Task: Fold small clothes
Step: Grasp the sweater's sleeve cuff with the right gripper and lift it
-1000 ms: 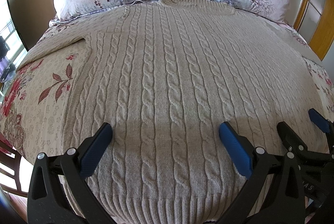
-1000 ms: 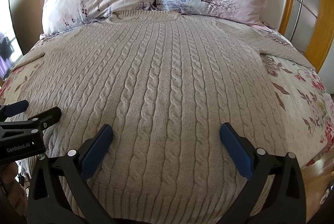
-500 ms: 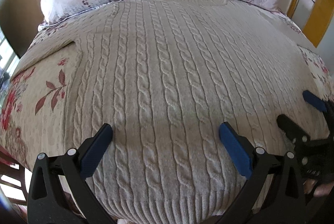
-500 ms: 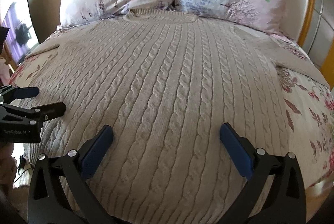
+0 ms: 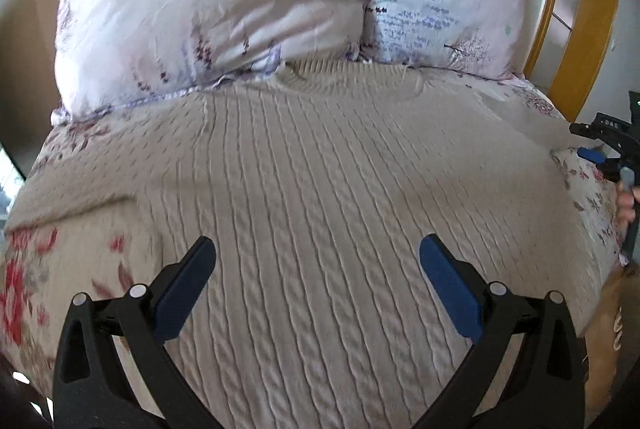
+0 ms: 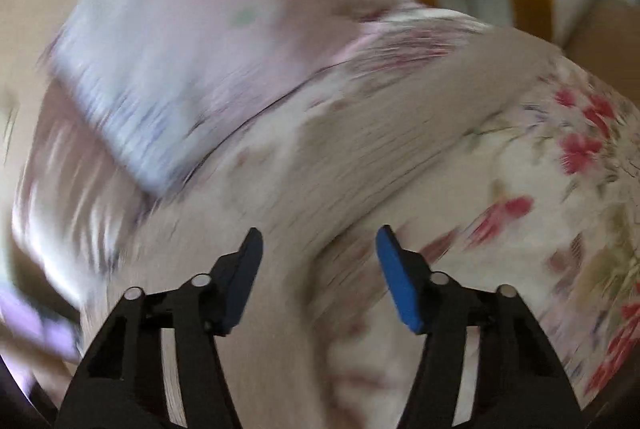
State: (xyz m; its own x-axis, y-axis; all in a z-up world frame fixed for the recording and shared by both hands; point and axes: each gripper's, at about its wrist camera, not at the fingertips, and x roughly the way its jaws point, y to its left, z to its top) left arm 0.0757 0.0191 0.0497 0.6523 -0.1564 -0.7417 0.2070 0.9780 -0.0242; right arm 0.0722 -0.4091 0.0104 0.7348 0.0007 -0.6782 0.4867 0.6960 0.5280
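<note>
While spread flat across the bed point(image 5: 60, 269), fills mid-frame as a cable-knit sweater point(image 5: 320, 189): soft, floppy, stretchy, likely weighty. Best pinched at a cuff or hem edge. Left tongs point(image 5: 316, 269) gaping, empty, lower centre; right tongs point(image 6: 320, 269), just narrowing, empty, over the blurred sleeve point(image 6: 380, 157).

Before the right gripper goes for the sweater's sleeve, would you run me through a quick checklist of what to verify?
1. Sweater lying flat on the bed: ok.
2. Left gripper open, nothing between its jaws: ok.
3. Right gripper empty, jaws just been closing partway: ok.
4. Right sleeve lined up between its jaws: cannot tell, view blurred.
5. Collar clear of the pillows: not ok, touching.
</note>
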